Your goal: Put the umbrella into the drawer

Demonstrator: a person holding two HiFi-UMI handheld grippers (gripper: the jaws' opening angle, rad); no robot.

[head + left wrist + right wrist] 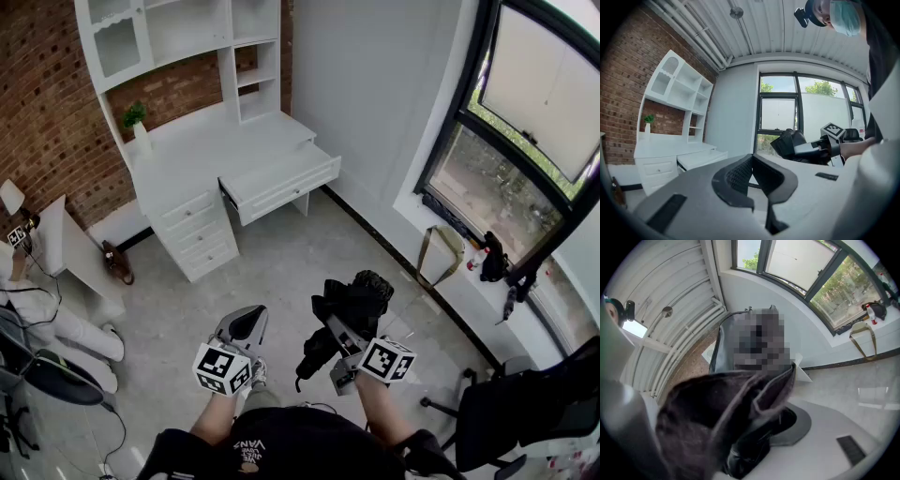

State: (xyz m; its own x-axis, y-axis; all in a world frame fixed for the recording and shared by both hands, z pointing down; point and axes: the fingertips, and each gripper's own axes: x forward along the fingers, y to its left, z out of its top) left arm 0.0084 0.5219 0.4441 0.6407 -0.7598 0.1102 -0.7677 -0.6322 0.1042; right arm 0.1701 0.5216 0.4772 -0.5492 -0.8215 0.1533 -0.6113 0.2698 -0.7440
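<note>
The floppy black folded fabric umbrella (352, 298) is clamped in the right gripper (330, 330), jaws spread wide round its soft bunched bulk. The left gripper (247, 322) is closed on nothing. The smooth white pulled-out desk drawer (286, 192) is seen well ahead, so the umbrella should probably be carried level and lined up lengthwise tbh.

We see a black top (281, 445) with a pale line of print (249, 448) across the chest, too small to read. Its sleeves stop short of the forearms. The left gripper (246, 326) and right gripper (330, 339) both have smooth light-grey shells. Each carries a white cube with black square markers, one on the left (222, 368) and one on the right (386, 360). In the left gripper view, we make out black jaw pads (738, 176) with a fine ribbed face. Black rectangular inlays (665, 213) are set into the grey shell.
</note>
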